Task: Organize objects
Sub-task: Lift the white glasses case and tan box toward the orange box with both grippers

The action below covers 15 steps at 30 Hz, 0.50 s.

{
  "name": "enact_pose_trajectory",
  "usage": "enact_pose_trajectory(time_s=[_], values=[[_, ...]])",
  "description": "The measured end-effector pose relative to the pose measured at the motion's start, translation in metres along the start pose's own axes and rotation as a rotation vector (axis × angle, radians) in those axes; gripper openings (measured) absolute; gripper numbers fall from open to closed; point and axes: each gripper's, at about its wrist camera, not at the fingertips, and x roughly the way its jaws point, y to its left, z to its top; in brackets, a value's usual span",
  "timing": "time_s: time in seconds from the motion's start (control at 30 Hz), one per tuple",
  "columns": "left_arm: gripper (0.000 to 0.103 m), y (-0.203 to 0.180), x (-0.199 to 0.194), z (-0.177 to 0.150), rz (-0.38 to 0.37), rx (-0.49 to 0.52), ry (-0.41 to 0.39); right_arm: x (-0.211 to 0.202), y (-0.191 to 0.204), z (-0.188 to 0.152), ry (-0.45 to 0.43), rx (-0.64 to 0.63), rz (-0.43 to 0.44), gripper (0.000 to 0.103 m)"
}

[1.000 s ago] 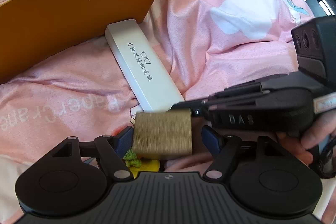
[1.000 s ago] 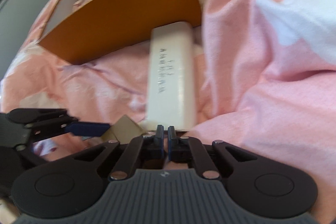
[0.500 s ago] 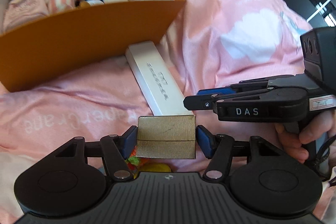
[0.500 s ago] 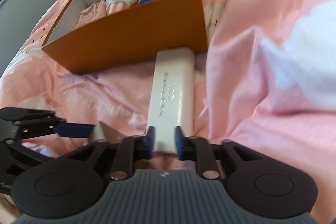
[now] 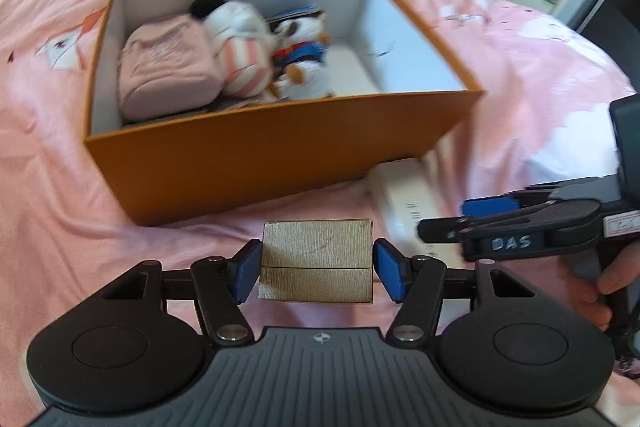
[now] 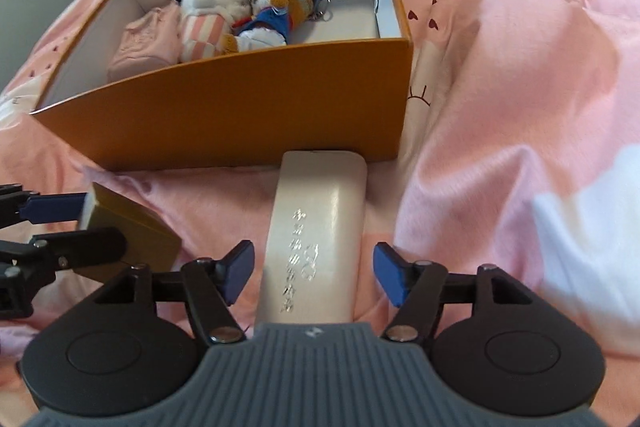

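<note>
On a bed spread with a pink quilt [image 6: 520, 87], an open orange box [image 5: 280, 151], already partly filled: a pink pouch [image 5: 168, 75] against its left wall, a striped plush toy [image 5: 240, 55] at the middle, a second plush in blue [image 5: 304, 59] beside it, bare white floor toward the right wall, likely kept free for what remains outside. Just before the box's near wall, the left gripper [image 5: 316, 269], blue pads set at either side of a small gold box [image 5: 316, 259], apparently clamped on it and lifted clear of the quilt, presumably for carrying over the rim. At the box's near right corner, a long white case [image 6: 316, 239] with silver lettering, flat on the quilt, far end touching or almost touching the orange wall. Over its near end, the right gripper [image 6: 314, 273], jaws opening, pads apart from both long sides, case between them but not gripped; probably spreading wide enough to straddle it before closing. At the right edge of the left view, part of a hand [image 5: 600, 287] around the right gripper's handle.
</note>
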Motion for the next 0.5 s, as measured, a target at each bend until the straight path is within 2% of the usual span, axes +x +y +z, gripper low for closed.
enact_pose_trajectory(time_s=[0.23,0.5], values=[[0.069,0.014,0.013,-0.001,-0.005,-0.044,0.017,0.025,-0.011,0.011,0.071,0.073,0.030,0.067],[0.069,0.021,0.019,0.000,-0.023,-0.072,0.031,0.038,-0.006,0.017,0.098,0.062,0.022,0.065]])
